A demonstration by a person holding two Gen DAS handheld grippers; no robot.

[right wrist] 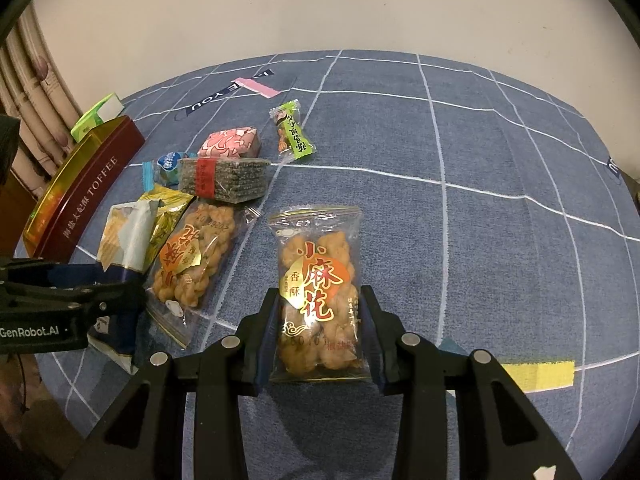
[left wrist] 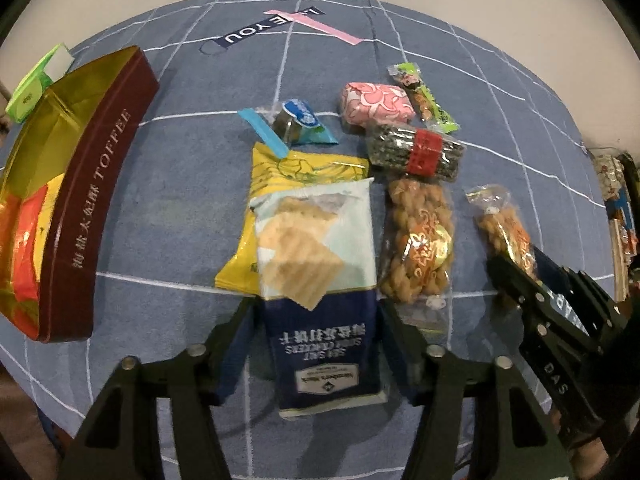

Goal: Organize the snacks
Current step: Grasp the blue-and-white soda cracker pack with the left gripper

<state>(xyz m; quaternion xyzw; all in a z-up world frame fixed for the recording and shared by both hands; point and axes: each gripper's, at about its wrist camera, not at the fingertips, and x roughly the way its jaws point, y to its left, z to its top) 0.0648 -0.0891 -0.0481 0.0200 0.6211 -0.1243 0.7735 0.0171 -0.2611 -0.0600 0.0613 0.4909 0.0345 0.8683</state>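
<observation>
Only right wrist shows yellow tape (right wrist: 538,374).

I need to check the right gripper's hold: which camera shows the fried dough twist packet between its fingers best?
The right wrist view: the fried dough twist packet sits centred between the right gripper fingers, label legible. The left wrist view shows it only small at the edge, partly hidden by that gripper.

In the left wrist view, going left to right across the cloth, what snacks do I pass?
Toffee tin → cracker packet → large twist packet → small twist packet, in the right tool.
</observation>
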